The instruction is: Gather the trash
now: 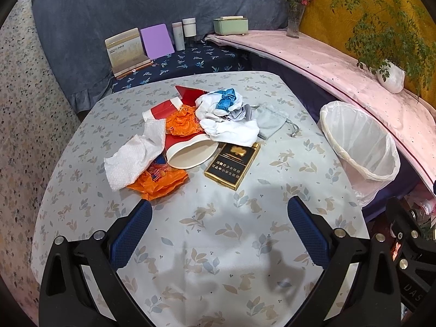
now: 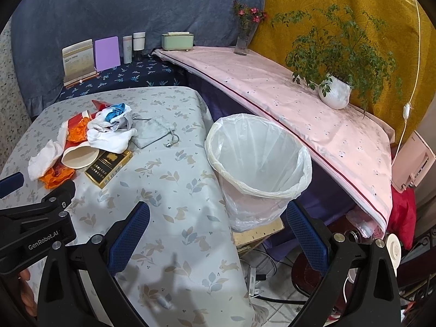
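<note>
A heap of trash lies on the table: a tipped red paper cup (image 1: 188,152), a black-and-gold cigarette pack (image 1: 231,163), orange plastic wrappers (image 1: 158,182), a white paper towel (image 1: 133,158), white and blue cloth (image 1: 226,114) and a grey pouch (image 1: 269,120). A bin with a white liner (image 1: 359,147) stands off the table's right edge, empty as far as the right wrist view (image 2: 259,158) shows. My left gripper (image 1: 218,218) is open and empty, just short of the heap. My right gripper (image 2: 218,223) is open and empty, in front of the bin.
The table (image 1: 218,259) carries a rabbit-print cloth. Behind it a dark blue shelf holds cards and bottles (image 1: 179,35). A pink-covered ledge (image 2: 299,103) on the right carries a potted plant (image 2: 335,92), a flower vase (image 2: 245,41) and a green box (image 2: 177,41). Cables lie on the floor (image 2: 272,286).
</note>
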